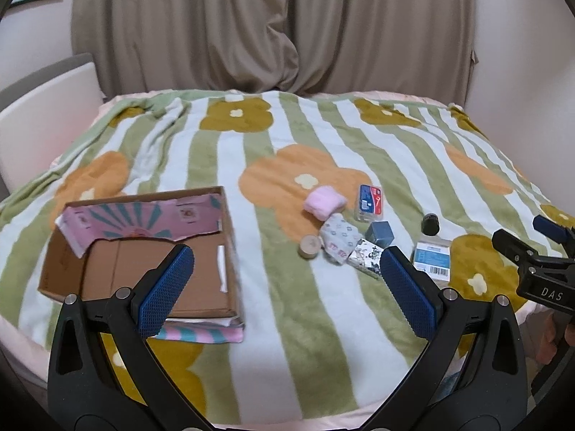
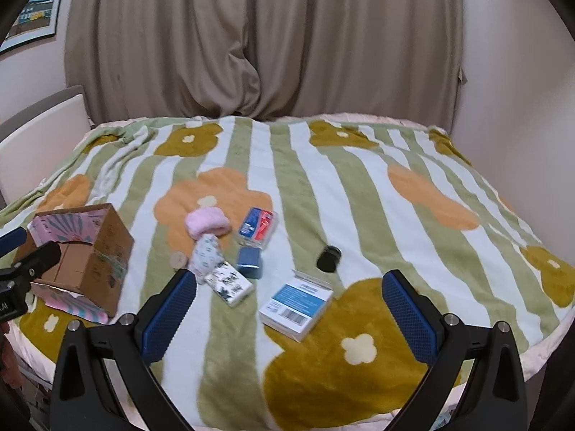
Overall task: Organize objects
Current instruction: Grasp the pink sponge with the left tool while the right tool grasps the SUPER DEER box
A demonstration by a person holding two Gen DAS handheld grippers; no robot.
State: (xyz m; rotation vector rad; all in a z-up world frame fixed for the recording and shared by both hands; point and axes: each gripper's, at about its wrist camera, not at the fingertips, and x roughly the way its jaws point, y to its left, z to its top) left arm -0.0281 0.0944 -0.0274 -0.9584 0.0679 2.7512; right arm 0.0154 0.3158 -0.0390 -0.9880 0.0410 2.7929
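Both grippers hovered above the near edge of the flowered blanket (image 2: 359, 194), each with jaws spread wide and nothing between the blue pads. The left gripper (image 1: 287, 287) sat over the near right corner of the cardboard box (image 1: 143, 262); the right gripper (image 2: 289, 323) sat well to the right of the box, above the white-and-blue barcode box (image 2: 296, 303).

Landmark: cardboard box, open top, lying on the blanket, pink-and-teal printed flap (image 1: 143, 215) folded over its far wall. Interior looked bare brown card.

Loose items, all right of the cardboard box and outside it:
- small round wooden piece (image 1: 309, 246), nearest the box.
- patterned white cloth bundle (image 1: 337, 239), just right of the wooden piece, touching it or nearly so.
- pink fluffy roll (image 1: 325, 203), behind the cloth bundle, touching its far end.
- black-and-white printed packet (image 1: 366, 256), against the near right side of the cloth bundle.
- small dark blue cube (image 1: 380, 233), just behind the printed packet.
- clear case with blue-and-red card (image 1: 369, 202), farther back, right of the pink roll, apart from it.
- small black cylinder (image 1: 430, 224), farther right, standing alone.
- barcode box, farthest right, near the blanket edge.

The curtain (image 2: 262, 43) hung behind the bed.
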